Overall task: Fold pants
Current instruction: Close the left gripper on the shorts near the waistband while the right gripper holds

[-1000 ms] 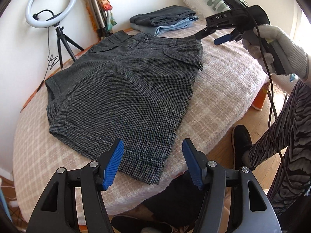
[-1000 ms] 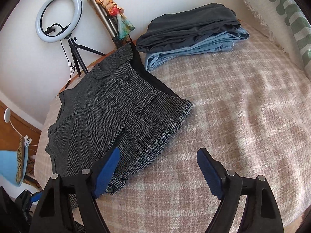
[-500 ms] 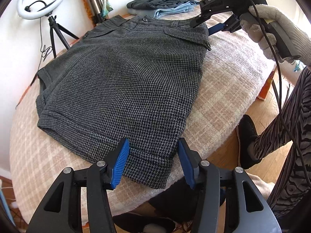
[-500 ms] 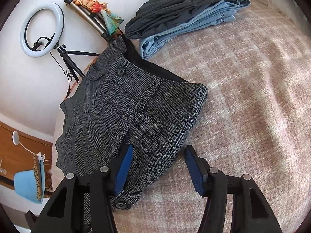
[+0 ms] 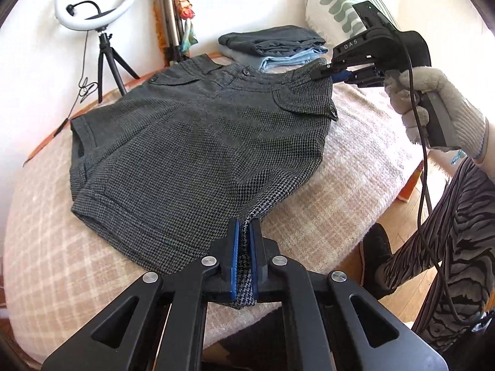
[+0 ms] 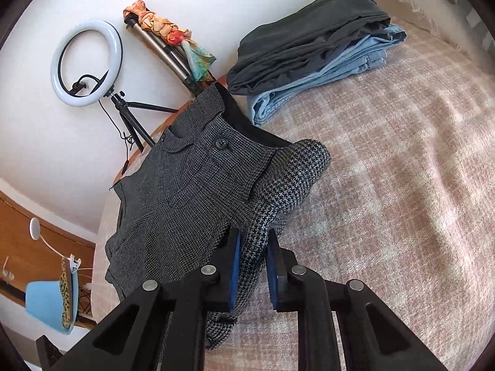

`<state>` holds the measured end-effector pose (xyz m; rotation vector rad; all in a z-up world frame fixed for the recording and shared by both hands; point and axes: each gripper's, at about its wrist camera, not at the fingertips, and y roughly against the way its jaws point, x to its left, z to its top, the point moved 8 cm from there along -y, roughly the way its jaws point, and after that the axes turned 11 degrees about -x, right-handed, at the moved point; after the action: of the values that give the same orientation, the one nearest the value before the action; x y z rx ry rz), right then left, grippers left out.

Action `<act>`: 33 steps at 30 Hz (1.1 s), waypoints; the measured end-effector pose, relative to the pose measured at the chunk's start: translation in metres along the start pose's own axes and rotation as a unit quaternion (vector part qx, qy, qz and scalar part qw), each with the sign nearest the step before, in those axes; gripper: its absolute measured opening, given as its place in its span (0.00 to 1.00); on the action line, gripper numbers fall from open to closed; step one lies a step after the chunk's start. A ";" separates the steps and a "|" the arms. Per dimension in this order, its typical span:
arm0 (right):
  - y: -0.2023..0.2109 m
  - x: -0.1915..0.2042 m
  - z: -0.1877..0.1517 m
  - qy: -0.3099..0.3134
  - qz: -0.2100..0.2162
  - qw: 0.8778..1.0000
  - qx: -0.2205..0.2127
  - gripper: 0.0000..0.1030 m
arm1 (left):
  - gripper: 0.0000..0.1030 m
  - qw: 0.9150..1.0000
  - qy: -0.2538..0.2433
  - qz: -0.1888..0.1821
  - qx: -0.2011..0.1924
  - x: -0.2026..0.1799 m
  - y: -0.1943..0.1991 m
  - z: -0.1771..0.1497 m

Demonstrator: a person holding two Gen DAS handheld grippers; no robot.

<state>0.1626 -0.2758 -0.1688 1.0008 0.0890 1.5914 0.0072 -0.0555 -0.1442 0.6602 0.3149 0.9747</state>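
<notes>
Dark grey houndstooth shorts [image 5: 198,142] lie flat on a pink checked blanket [image 5: 349,167]. My left gripper [image 5: 244,232] is shut on the near hem corner of the shorts, with cloth pinched between the blue pads. In the left wrist view my right gripper [image 5: 328,74] holds the waistband's right corner. In the right wrist view the right gripper [image 6: 252,238] is shut on that waistband corner of the shorts [image 6: 191,191], which bunches up between its blue pads.
A stack of folded dark and light-blue pants [image 6: 312,49] lies at the back of the bed. A ring light on a tripod [image 5: 92,3] and a patterned pillow [image 5: 334,3] stand behind. The bed edge and the person's legs [image 5: 439,235] are at the right.
Both grippers have moved onto the shorts and shut: the left on the hem corner, the right on the waistband corner. The pinched cloth now bunches at both grippers.
</notes>
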 end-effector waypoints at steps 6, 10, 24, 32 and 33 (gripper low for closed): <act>0.016 0.044 0.027 0.029 0.034 0.997 -0.056 0.12 | 0.04 0.998 0.021 0.032 -0.058 0.040 0.025 0.042; 0.017 0.074 0.051 0.031 0.057 0.994 -0.086 0.11 | 0.04 0.993 0.046 0.063 -0.088 0.079 0.036 0.070; -0.048 0.169 0.131 0.065 0.062 0.988 -0.128 0.11 | 0.00 0.969 0.141 0.137 -0.149 0.211 0.016 0.141; -0.118 0.185 0.145 0.103 0.017 0.989 -0.105 0.11 | 0.00 0.966 0.190 0.130 -0.118 0.271 -0.027 0.137; -0.126 0.183 0.143 0.115 0.009 0.988 -0.100 0.11 | 0.00 0.969 0.188 0.120 -0.110 0.271 -0.032 0.131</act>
<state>0.3615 -0.1487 -0.0501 0.6629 0.0755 1.6907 0.2432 0.1115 -0.0536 0.3109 0.4590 1.3487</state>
